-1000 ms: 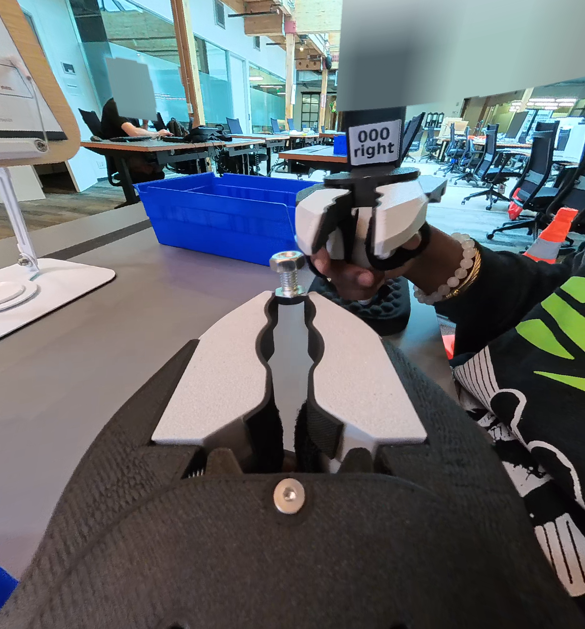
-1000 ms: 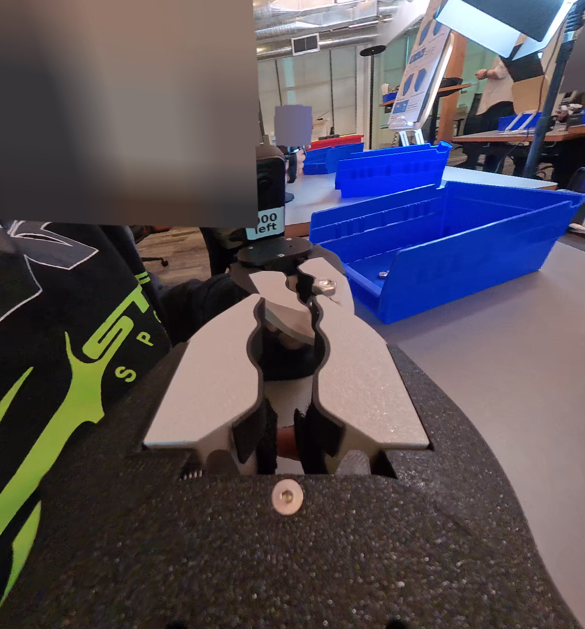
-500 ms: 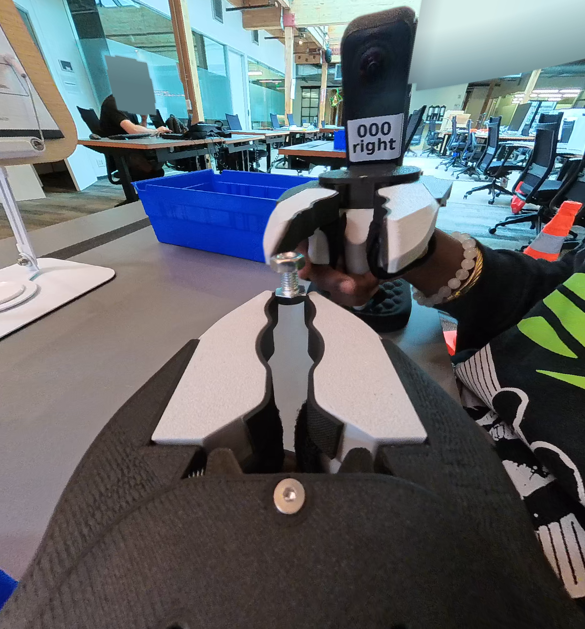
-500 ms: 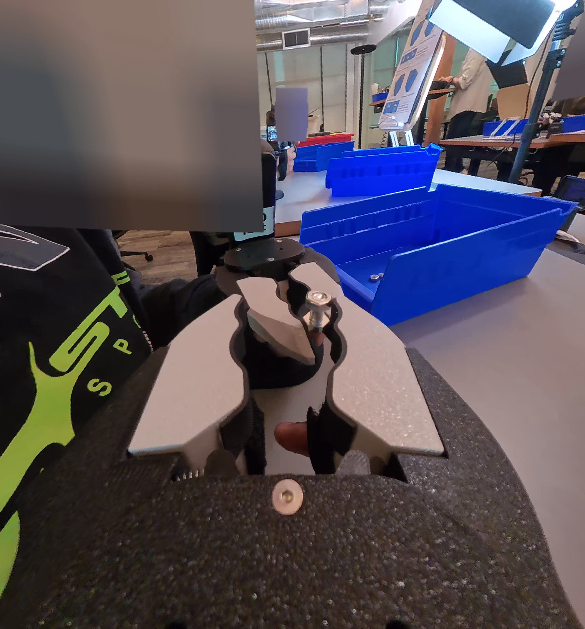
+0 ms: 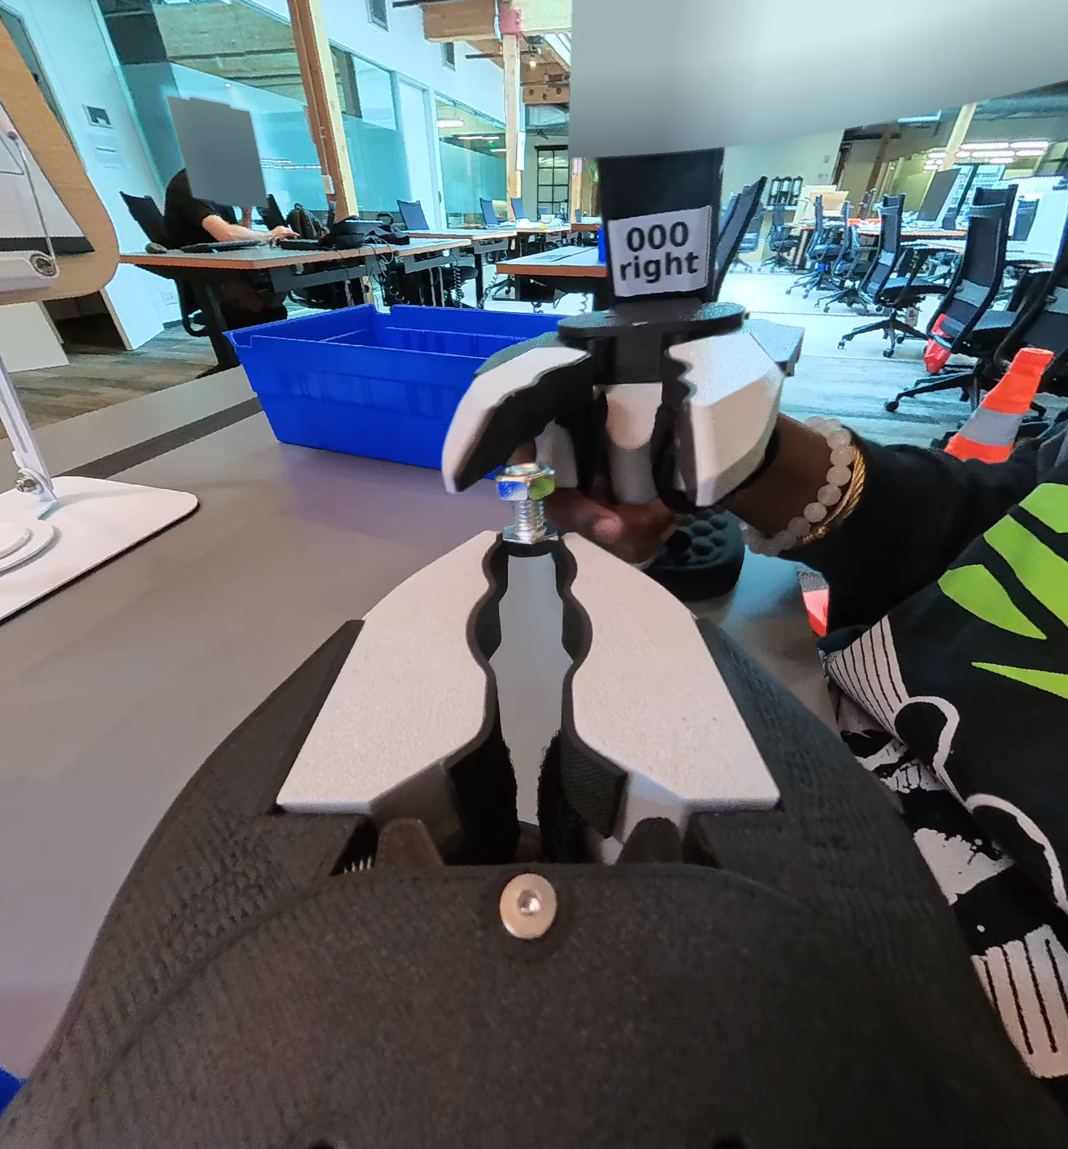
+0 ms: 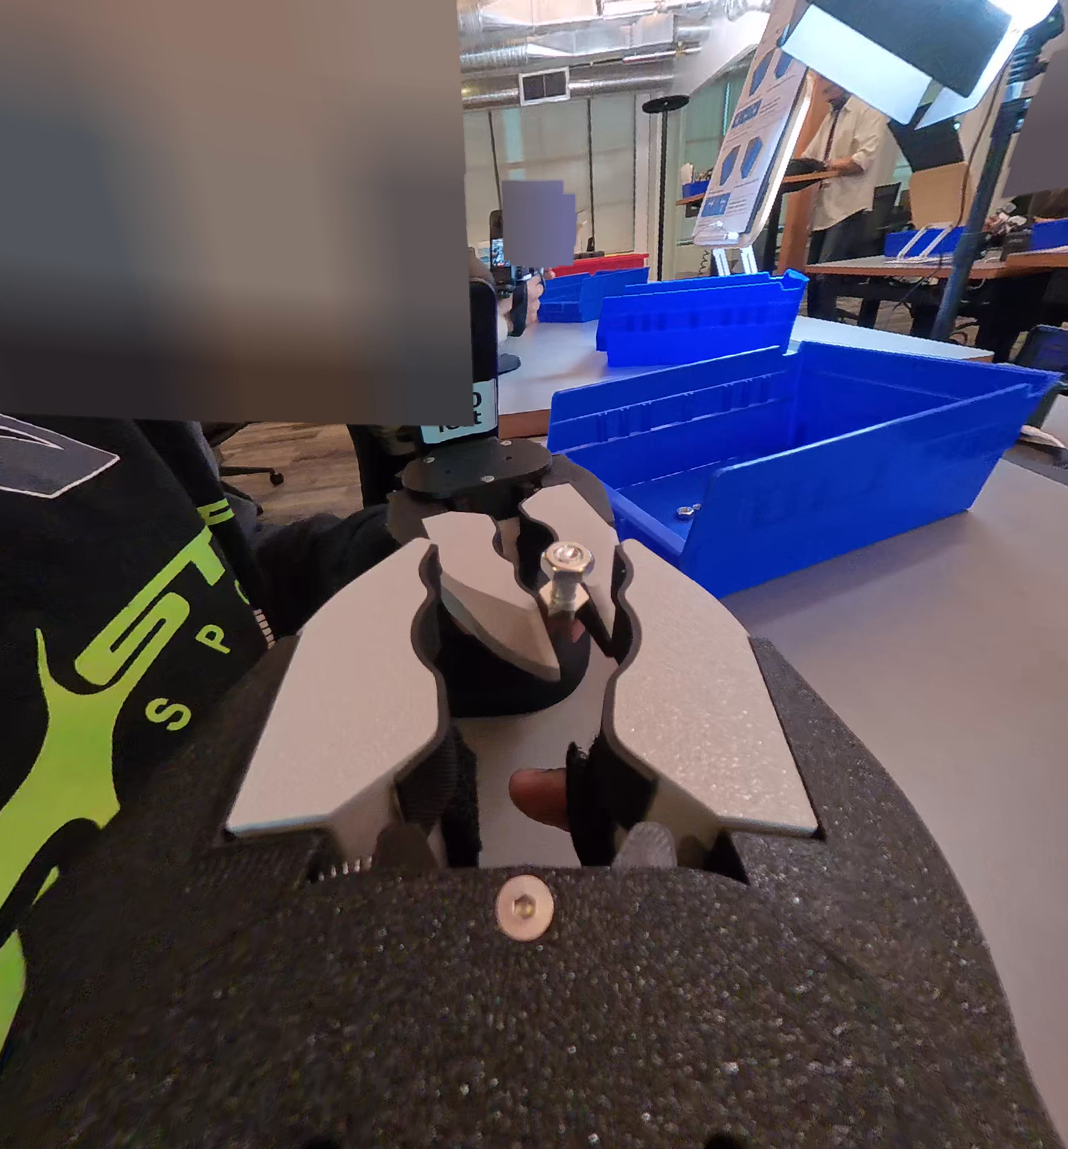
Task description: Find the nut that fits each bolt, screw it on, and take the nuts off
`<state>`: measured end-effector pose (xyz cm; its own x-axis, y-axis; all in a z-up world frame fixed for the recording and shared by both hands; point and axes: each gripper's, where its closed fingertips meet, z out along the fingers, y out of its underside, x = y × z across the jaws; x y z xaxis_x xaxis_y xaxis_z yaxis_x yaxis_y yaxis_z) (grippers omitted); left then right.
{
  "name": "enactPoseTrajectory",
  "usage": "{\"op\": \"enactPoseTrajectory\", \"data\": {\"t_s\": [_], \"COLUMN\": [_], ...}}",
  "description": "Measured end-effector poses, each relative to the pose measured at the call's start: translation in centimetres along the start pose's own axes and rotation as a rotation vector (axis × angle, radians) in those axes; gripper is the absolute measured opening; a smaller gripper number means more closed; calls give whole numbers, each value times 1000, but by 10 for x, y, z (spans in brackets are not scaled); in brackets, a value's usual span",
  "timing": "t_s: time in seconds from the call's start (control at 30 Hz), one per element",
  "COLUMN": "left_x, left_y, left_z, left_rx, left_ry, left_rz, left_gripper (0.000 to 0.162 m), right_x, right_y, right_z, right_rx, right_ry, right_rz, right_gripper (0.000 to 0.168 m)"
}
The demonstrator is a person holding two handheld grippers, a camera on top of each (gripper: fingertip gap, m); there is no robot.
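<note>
A silver bolt (image 5: 525,497) stands upright, head up, with a nut (image 5: 528,533) at the bottom of its thread. My left gripper (image 5: 528,550) is shut on the bolt's lower end at the nut and holds it above the grey table (image 5: 208,622). My right gripper (image 5: 581,485) is open and faces it, with one fingertip (image 5: 463,466) beside the bolt head. In the right wrist view the bolt (image 6: 567,572) stands between the open fingers of my right gripper (image 6: 525,553), nearer the right finger and untouched. The left gripper (image 6: 494,597) shows behind it.
A blue bin (image 5: 363,385) stands on the table beyond the grippers; in the right wrist view the bin (image 6: 829,472) holds a loose nut (image 6: 683,511). A white stand base (image 5: 71,516) sits at the left. More blue bins (image 6: 699,323) are on a far table. The tips of both grippers are at nearly the same place.
My right gripper has opened wider and moved in so that its fingers flank the bolt head. The left gripper has held the bolt still.
</note>
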<state>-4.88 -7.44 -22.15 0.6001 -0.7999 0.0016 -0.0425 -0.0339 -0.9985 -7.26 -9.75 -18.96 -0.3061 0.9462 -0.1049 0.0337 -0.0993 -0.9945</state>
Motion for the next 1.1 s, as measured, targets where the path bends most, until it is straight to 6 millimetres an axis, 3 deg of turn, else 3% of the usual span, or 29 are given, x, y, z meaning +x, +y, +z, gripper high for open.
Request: {"op": "enactPoseTrajectory", "data": {"t_s": [0.13, 0.23, 0.33, 0.4, 0.53, 0.77, 1.03, 1.1], "left_x": [-1, -2, -4, -4, -3, 0, -2, -2], "left_y": [0, -1, -1, -1, -1, 0, -1, -1], "left_z": [0, -1, -1, -1, -1, 0, -1, 0], "left_rx": [4, 7, 8, 7, 5, 0, 6, 6], "left_ry": [-6, -11, -19, -17, -16, 4, -6, -9], "left_rz": [-7, -10, -16, -20, -12, -3, -13, -11], "left_gripper": [15, 15, 15, 15, 15, 15, 15, 15], "right_x": [-2, 0, -7, -9, 1, 0, 0, -1], "right_y": [0, 0, -1, -4, -6, 3, 1, 1], "right_z": [4, -5, -17, -22, -22, 1, -8, -14], "right_rx": [-9, -11, 7, 30, 42, -13, -10, -1], "right_ry": [-16, 6, -24, -29, 30, -6, 5, 1], "right_rz": [-6, -4, 8, 13, 2, -14, -5, -2], "right_gripper": [50, 46, 25, 22, 31, 51, 43, 31]}}
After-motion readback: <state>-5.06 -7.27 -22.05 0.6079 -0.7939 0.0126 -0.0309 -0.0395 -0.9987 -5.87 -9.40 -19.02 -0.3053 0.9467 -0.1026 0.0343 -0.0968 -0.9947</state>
